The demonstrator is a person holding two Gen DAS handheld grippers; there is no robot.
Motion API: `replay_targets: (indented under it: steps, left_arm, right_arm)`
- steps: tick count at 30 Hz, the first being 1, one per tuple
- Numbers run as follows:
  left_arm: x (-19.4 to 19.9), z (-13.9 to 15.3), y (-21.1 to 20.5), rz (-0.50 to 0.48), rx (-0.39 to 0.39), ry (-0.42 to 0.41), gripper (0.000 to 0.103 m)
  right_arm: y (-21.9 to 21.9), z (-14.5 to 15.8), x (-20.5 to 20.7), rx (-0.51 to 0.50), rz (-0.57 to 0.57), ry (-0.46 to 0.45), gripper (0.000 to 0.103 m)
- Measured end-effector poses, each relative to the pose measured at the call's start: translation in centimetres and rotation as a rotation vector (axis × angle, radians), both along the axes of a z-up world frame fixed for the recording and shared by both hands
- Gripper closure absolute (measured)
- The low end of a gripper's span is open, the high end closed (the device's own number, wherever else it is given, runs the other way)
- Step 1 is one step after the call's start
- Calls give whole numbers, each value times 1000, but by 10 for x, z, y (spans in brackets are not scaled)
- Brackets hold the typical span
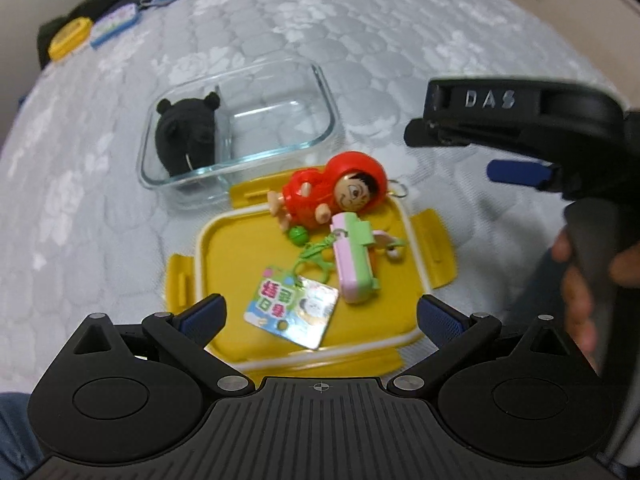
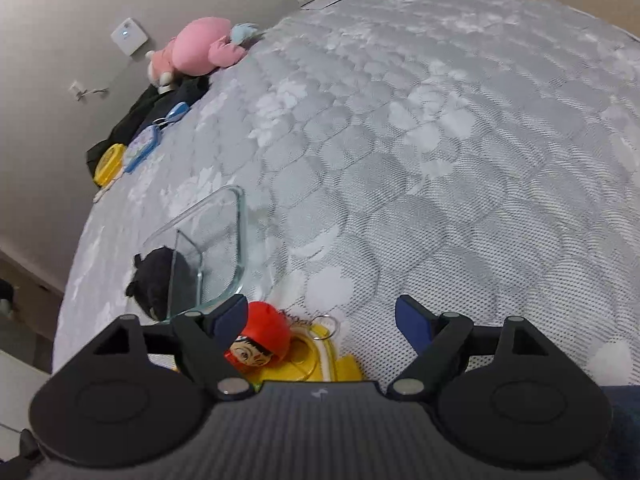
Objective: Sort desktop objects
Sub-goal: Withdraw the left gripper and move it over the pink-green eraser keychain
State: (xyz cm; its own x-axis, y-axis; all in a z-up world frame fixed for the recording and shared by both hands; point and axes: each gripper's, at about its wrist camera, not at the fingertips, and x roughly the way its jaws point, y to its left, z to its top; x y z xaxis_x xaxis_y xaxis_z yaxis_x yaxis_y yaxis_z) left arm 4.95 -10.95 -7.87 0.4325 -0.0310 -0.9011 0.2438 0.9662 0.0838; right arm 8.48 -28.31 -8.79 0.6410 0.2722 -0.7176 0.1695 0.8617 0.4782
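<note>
Left gripper (image 1: 320, 316) wide, empty, trinkets on yellow lid (image 1: 236, 248) ahead, probably next pick. Right gripper (image 2: 320, 320) wide, empty; red figure (image 2: 260, 340) by left finger.

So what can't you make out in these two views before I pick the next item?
- Black plush: its face, blurred, left wrist view.
- Printed card: lettering too blurred.
- Yellow lid: mostly behind the right gripper, right wrist view.
- Pink-green case: out of the right wrist view.

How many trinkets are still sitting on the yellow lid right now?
3: the red-hooded figure at the yellow lid's far edge, the pink-and-green case toward its right, the printed card on its near side. The left gripper may hide more.
</note>
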Motion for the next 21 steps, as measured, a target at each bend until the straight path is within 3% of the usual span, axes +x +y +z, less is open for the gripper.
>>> replay_targets:
  steps: [6,14,21]
  left_arm:
    - [1,-7,3,7,-1,28,0]
    - [19,-7,34,142,-88,91,0]
    - [30,-13,24,117,-66,69,0]
  right_arm:
    - [-8,-4,1,78,11,9,18]
    - [-11,-8,3,125,10,25,16]
    - [-10,-9,5,122,13,34,16]
